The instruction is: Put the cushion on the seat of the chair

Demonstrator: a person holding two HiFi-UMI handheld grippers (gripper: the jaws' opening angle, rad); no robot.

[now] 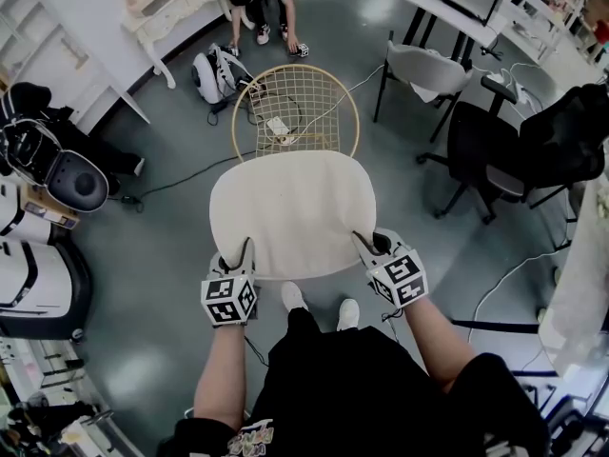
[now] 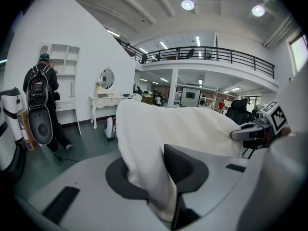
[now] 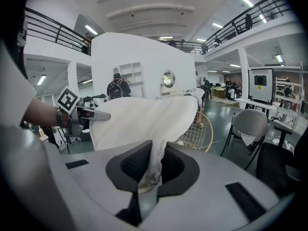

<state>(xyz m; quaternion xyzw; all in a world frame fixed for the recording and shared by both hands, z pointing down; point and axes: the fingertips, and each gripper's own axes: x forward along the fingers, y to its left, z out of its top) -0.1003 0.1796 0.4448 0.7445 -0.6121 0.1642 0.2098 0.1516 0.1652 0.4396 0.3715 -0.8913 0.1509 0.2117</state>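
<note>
1. I am holding the cream, rounded fabric cushion [image 1: 290,212] up in the air by its near edge. It is hanging above the grey floor, and its far edge is overlapping the near rim of the round gold wire chair [image 1: 296,110] in the head view. It is not yet on the seat.
2. The left gripper [image 1: 235,258] is clamping the near-left corner, with a thick fold of fabric filling its jaws.
3. The right gripper [image 1: 373,248] is pinching the near-right corner, jaws nearly together on a thin tail of cloth.
4. That thin right-hand bite is worrying me. If the cushion's weight drags on it, the corner could be slipping out and the cushion swinging down on one side.
5. The unsupported far edge is sagging, so I judge it could be catching on the chair's near rim and folding under.
6. The wire chair looks light, and a push from the cushion might be sliding it away over the cables [image 1: 190,181] lying beneath it.
7. Both forearms are reaching forward from my body, roughly parallel, with the grippers tipping gently downward.
</note>
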